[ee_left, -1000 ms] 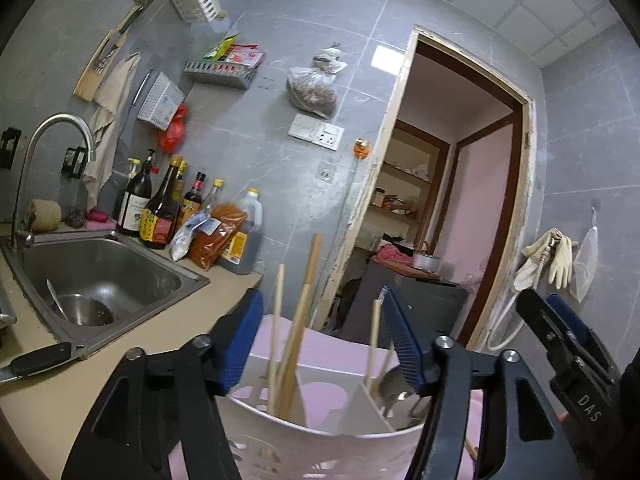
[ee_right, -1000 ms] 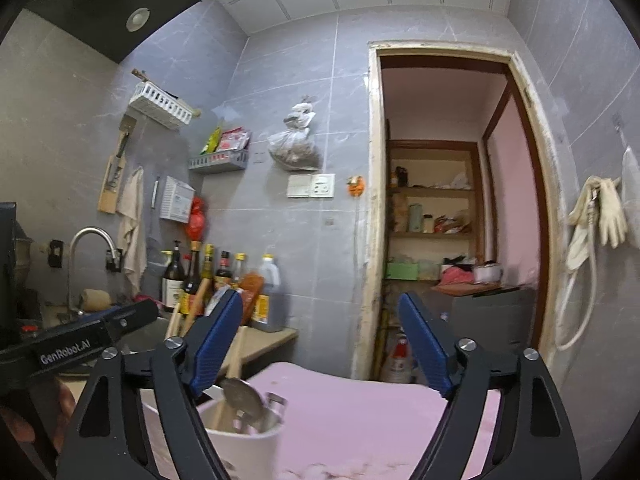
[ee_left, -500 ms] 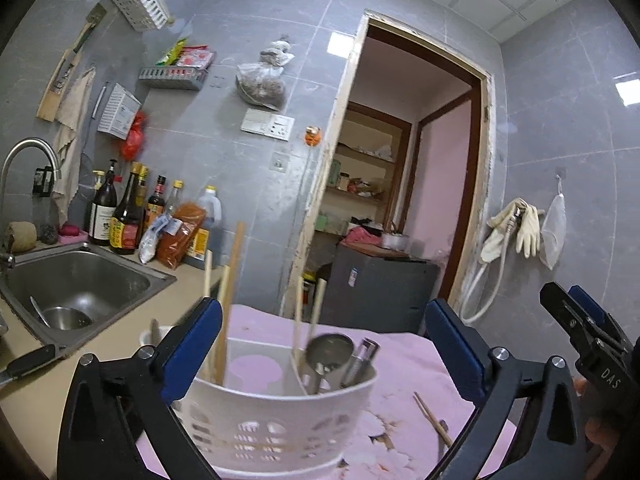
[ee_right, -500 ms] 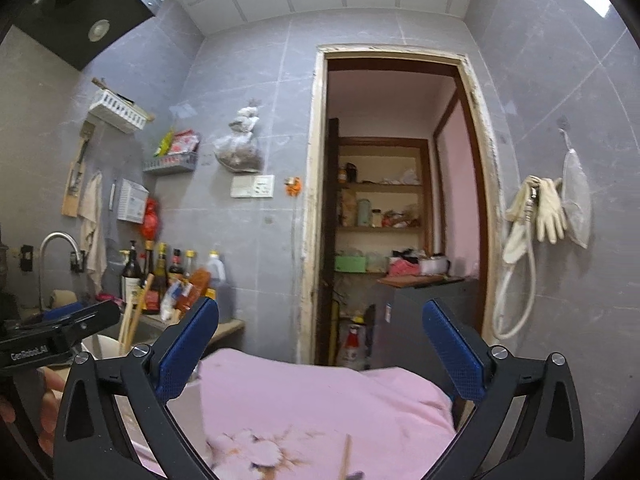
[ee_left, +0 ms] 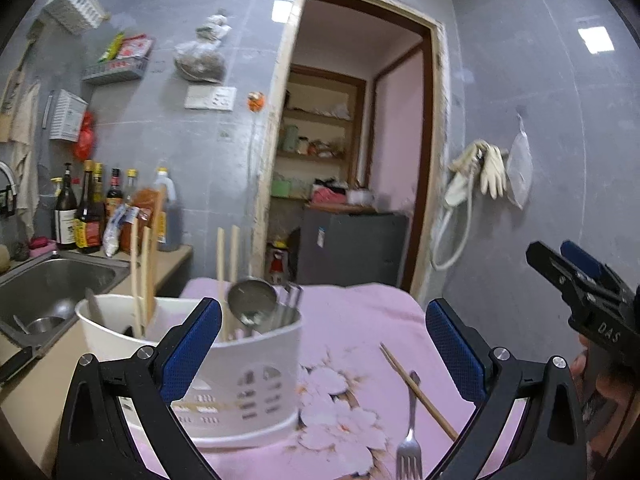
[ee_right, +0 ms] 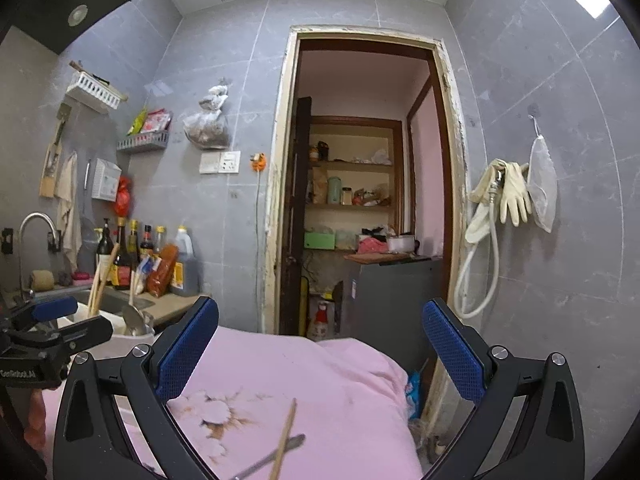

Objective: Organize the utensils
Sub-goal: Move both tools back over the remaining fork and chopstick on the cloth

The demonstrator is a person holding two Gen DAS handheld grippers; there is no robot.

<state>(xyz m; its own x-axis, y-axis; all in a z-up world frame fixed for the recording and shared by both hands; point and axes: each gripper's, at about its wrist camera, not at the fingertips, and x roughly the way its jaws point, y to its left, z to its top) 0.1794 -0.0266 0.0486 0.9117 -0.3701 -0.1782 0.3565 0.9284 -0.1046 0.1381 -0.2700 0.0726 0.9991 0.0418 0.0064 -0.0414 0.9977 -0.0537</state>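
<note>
On a table draped in a pink floral cloth (ee_left: 352, 320) stands a white utensil caddy (ee_left: 224, 368), left of centre in the left wrist view; the left gripper (ee_left: 320, 344) hangs just above the cloth with its blue-padded jaws spread wide and nothing between them, its left finger (ee_left: 192, 340) overlapping the caddy's front wall in the picture, though whether it touches the plastic cannot be told; upright in the caddy stand several wooden chopsticks (ee_left: 224, 276), a metal ladle (ee_left: 252, 302) and other metal handles; loose on the cloth, between the left gripper's fingers and nearer its right one, lie a single chopstick (ee_left: 416, 390) and a fork (ee_left: 410, 432), the chopstick crossing over the fork's handle; the right gripper (ee_right: 320, 344) is likewise released, jaws wide and empty, pointing level over the cloth toward an open doorway (ee_right: 360, 184); in its view the same chopstick and fork lie low between its fingers, and the caddy sits far to the left beyond the left gripper; a steel sink (ee_left: 48, 284) and sauce bottles (ee_left: 92, 208) stand on the counter to the left
</note>
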